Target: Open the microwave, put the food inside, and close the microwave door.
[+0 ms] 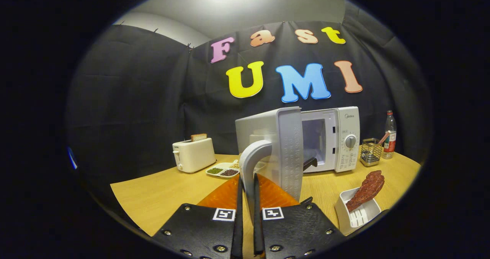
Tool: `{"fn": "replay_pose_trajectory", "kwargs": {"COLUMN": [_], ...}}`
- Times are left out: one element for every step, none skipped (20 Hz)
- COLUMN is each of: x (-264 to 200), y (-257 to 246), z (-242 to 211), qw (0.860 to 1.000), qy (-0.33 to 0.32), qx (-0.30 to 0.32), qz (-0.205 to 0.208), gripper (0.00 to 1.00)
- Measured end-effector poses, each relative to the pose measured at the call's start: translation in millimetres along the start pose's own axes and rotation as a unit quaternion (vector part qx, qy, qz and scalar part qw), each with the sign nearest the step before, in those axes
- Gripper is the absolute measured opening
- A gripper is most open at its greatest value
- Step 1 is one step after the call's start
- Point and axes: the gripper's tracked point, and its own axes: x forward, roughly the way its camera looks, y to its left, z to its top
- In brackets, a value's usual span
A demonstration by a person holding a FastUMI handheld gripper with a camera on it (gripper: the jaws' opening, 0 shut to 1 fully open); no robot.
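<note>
- The microwave [329, 140] stood toward the far right of the desk [160, 190], its door [285, 151] swung wide open toward the camera so that the door's edge faced the fingers.
- The door's curved handle [250, 167] ran upright, and its lower end dropped right between the fingers [239, 197], which were drawn narrow around it; they looked closed on the handle, both sides pressing.
- The open cavity lay beyond the door and to its right, so the door stood between the fingers and the opening.
- The food, a dark reddish piece of meat [367, 188], leaned in a white tray [358, 213] at the near right edge of the desk, to the right of the fingers and well apart from them; its long axis tilted up and away to the right.
- By my reading, the opening step was done or nearly so, and the next move would call for letting go of the handle and swinging right to the meat.
- A toaster [193, 153] stood at the far left, a divided dish [224, 171] of beans beside it, with a wire basket [370, 151] and a bottle [389, 136] at the far right corner.
</note>
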Motion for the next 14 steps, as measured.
{"fn": "replay_pose_trajectory", "kwargs": {"x": [-1,-2,-3,-4,-6,-8,-8,-10,-13,-17,-20,-24,-25,-27], "y": [8,15,20,22,27,38,51,63,73,83,88,92,96,96], "z": [-1,-1,-3,-3,-5,-6,-9,-10,-11,-10,-8,-6,-7,-8], "qw": [1.000,1.000,1.000,0.999,0.999,0.999,0.999,0.999,0.999,0.999,0.999,0.998,0.998,0.997], "qy": [-0.002,-0.003,-0.003,-0.003,-0.002,-0.002,-0.001,0.001,0.001,0.000,-0.003,-0.004,0.000,0.007], "qx": [-0.010,-0.018,-0.023,-0.031,-0.034,-0.033,-0.033,-0.037,-0.042,-0.044,-0.044,-0.040,-0.035,-0.033], "qz": [-0.003,-0.007,-0.013,-0.028,-0.038,-0.034,-0.025,-0.014,0.000,0.018,0.030,0.046,0.059,0.068], "gripper": [0.11,0.11,0.11,0.11,0.11,0.11,0.11,0.11,0.11,0.11,0.11,0.11,0.11,0.11]}}
